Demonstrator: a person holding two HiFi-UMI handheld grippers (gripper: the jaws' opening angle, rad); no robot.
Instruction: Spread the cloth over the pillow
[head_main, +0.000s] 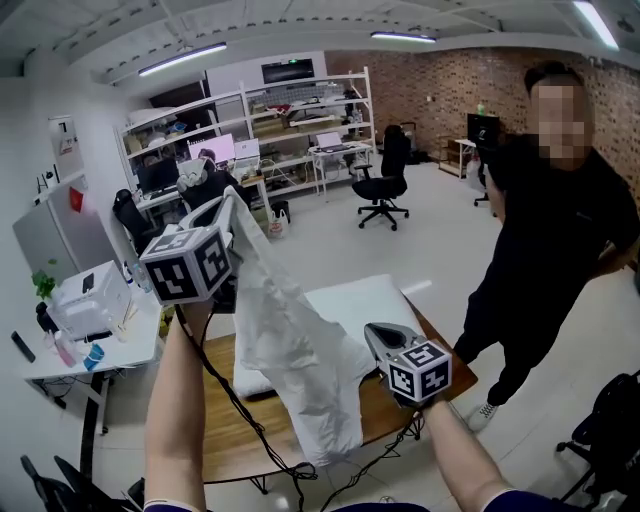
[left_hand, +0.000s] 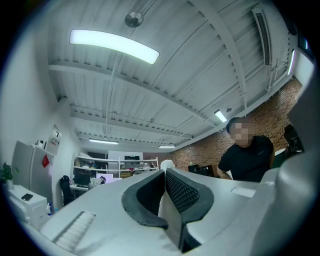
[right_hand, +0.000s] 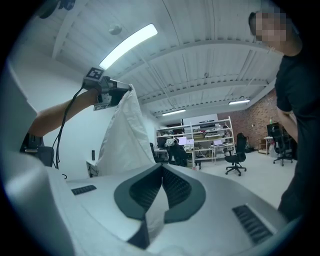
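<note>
Person (head_main: 560, 230) at right edge, beside tabletop (head_main: 225, 452); pillow (head_main: 365, 300) centre, partly screened by cloth (head_main: 300, 345). Left tongs (head_main: 228, 200) high upper left, right tongs (head_main: 374, 332) low centre, both clamped on cloth corners

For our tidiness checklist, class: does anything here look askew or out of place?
Yes: the cloth hangs lopsided, one end high in the left hand-held gripper, another low in the right hand-held gripper, leaving the pillow largely bare.
</note>
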